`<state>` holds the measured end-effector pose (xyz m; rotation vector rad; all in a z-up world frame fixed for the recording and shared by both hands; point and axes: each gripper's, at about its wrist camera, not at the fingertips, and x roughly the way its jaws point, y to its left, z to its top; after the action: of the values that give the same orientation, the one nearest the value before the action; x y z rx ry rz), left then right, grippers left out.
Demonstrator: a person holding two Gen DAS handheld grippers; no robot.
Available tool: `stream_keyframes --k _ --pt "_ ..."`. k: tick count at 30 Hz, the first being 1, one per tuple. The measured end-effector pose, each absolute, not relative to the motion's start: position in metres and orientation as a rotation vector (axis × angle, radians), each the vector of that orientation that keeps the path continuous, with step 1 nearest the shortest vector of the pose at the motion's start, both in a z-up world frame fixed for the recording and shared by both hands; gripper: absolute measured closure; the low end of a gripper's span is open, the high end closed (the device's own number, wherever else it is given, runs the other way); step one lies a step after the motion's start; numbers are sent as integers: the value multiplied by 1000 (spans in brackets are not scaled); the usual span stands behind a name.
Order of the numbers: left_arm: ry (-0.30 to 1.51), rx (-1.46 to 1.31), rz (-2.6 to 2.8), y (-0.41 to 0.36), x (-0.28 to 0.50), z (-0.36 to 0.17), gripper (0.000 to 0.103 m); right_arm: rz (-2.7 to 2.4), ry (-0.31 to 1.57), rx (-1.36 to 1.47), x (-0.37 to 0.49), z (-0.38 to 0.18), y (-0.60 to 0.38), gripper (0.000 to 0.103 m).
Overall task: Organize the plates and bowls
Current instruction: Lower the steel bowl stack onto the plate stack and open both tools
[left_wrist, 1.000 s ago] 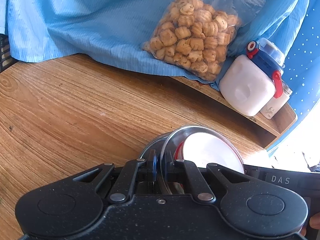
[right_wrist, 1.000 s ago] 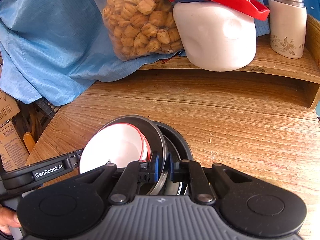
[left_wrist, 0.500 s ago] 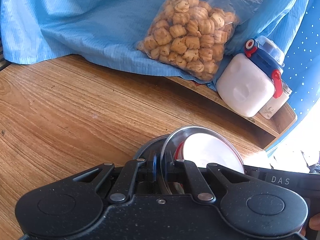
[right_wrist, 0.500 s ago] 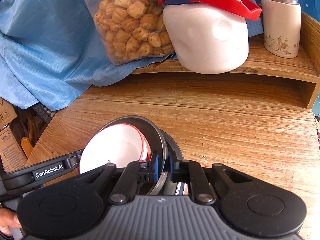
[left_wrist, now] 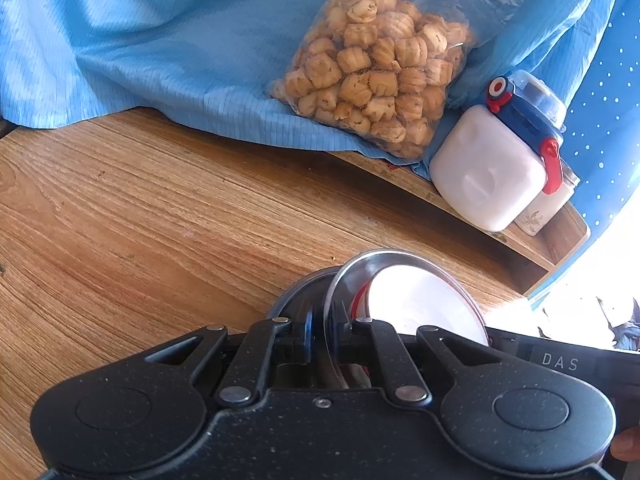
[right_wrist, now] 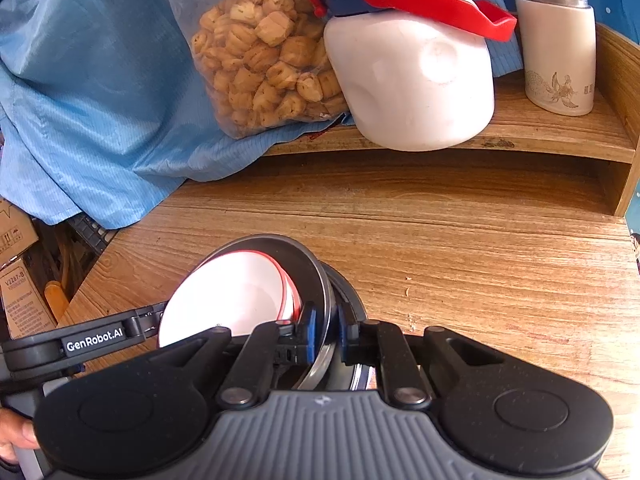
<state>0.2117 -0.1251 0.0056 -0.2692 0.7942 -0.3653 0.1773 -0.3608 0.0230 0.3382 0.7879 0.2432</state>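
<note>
A steel plate holds a white bowl with a red rim, over a darker dish below it. My left gripper is shut on the steel plate's rim at one side. My right gripper is shut on the same plate's rim at the other side, with the white bowl to its left and the darker dish to its right. Both hold the stack just above the wooden table. The stack's lower part is hidden behind the grippers.
A low wooden shelf at the back carries a white jug with a blue lid and red handle, a white canister and a bag of biscuits on blue cloth. Boxes lie past the table's left edge.
Both grippers have moved forward with the stack towards the shelf; the jug and biscuit bag loom larger in the right wrist view. The grips have not changed.
</note>
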Motion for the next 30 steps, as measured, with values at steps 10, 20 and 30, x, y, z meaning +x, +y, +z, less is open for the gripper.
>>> stream_keyframes --k 10,20,30 --pt "779 -226 -339 -125 208 8 84 229 753 308 173 22 -356 89" --pt "747 -159 -285 -126 202 12 63 213 741 291 168 23 -353 89" --pt "634 -127 -245 -119 191 20 31 131 696 222 160 28 -355 47"
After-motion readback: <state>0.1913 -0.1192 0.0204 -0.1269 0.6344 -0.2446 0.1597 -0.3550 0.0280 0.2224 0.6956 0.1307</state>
